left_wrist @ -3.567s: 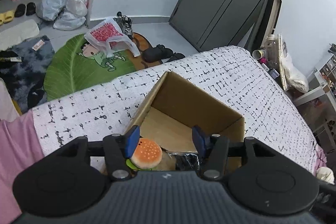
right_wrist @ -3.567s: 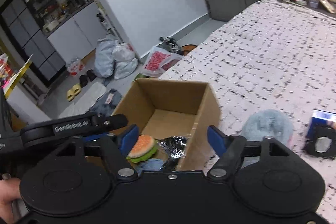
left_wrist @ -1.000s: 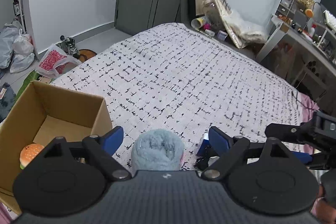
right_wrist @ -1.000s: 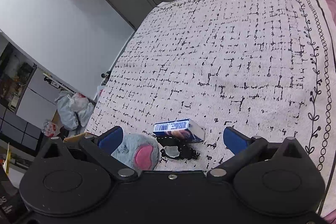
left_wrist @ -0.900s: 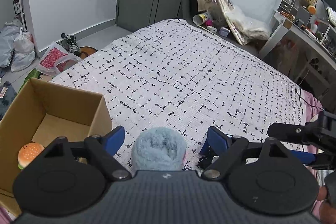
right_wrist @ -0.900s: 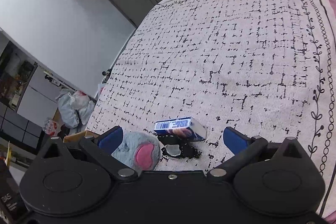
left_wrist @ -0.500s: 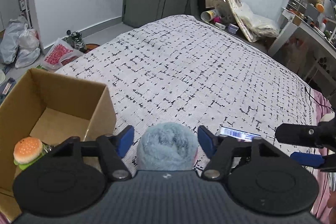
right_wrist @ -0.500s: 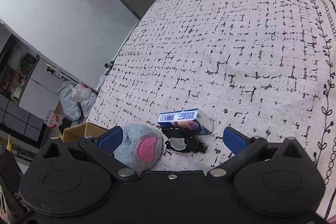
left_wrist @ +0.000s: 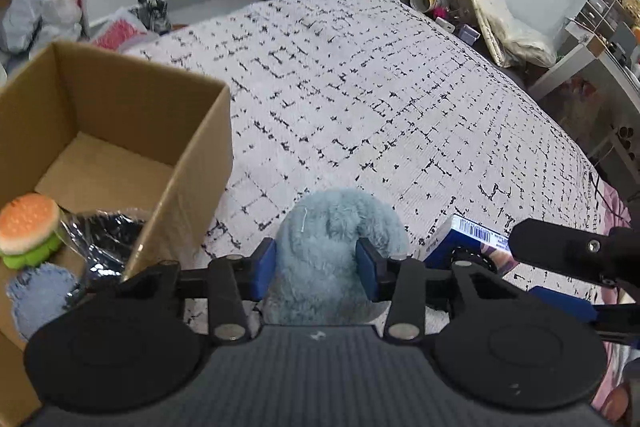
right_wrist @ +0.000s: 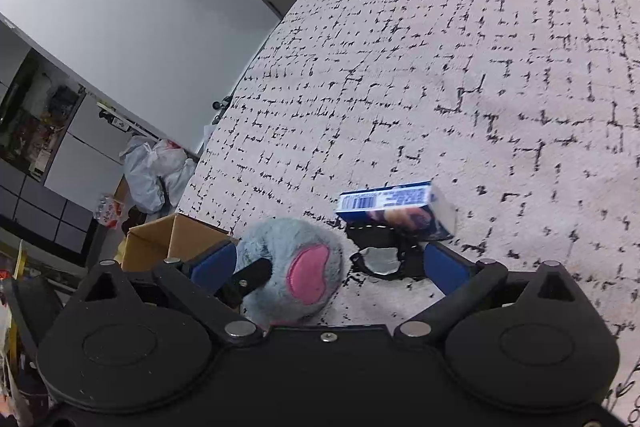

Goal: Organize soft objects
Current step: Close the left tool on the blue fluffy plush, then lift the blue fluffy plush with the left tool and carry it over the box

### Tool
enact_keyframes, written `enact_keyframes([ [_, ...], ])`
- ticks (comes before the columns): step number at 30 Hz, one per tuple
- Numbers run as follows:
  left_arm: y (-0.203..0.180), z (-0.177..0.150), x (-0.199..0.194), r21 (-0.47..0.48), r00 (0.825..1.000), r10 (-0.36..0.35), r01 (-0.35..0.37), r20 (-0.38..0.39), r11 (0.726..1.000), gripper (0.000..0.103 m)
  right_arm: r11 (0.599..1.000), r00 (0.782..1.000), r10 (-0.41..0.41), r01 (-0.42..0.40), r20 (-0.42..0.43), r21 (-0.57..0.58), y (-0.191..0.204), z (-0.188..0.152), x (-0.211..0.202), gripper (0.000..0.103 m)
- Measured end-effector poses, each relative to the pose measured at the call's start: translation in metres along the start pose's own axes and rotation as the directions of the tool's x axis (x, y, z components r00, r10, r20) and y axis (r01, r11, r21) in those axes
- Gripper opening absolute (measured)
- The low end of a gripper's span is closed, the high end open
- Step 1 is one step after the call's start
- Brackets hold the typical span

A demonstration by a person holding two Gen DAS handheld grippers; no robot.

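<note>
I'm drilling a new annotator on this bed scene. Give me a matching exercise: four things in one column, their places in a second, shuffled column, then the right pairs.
Things
1. fluffy grey-blue plush toy
2. orange-and-green plush hamburger
3. small blue-and-white carton
4. brown cardboard box

Places
A. inside the box, at its near end
B. between the closing jaws of the left gripper
C. at the bed's edge, beside the plush toy
D. lying on the bedspread beside a black object

Pairs: 1-B, 2-A, 3-D, 4-C
</note>
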State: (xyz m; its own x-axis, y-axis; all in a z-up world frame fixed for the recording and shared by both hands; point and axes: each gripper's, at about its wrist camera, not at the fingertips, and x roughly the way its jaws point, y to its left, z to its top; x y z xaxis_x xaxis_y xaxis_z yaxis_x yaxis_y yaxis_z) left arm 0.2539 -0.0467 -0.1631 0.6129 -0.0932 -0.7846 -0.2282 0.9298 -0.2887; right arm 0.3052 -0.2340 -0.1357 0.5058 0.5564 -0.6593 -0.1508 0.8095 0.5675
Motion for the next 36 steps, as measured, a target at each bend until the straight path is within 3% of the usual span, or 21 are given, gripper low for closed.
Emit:
enact_keyframes([
  [8,0.01,-0.003,0.002,-0.069,0.999,-0.053,0.052,-0.013,0.996,0.032,0.999,0.999,0.017,-0.015,-0.046,0.049,-0.003,-0.003,0.019,0.08],
  [20,0.016,-0.004,-0.006,-0.138,0.993,-0.105,0.097,-0.05,0.986,0.03,0.992,0.996,0.028,-0.017,-0.084,0.127,-0.007,-0.013,0.041,0.06],
  [23,0.015,-0.006,-0.009,-0.143,0.99,-0.124,0.114,-0.065,0.983,0.029,0.991,0.995,0.024,-0.011,-0.101,0.136,-0.009,-0.016,0.044,0.048],
  [26,0.012,-0.006,-0.011,-0.134,0.991,-0.12,0.11,-0.066,0.985,0.029,0.99,0.993,0.05,-0.036,-0.103,0.135,-0.009,-0.018,0.046,0.026],
  [36,0.001,0.008,-0.03,-0.068,0.994,-0.111,0.109,-0.025,0.992,0.029,0.997,0.998,0.066,-0.065,-0.023,0.04,0.011,-0.013,0.02,0.021],
])
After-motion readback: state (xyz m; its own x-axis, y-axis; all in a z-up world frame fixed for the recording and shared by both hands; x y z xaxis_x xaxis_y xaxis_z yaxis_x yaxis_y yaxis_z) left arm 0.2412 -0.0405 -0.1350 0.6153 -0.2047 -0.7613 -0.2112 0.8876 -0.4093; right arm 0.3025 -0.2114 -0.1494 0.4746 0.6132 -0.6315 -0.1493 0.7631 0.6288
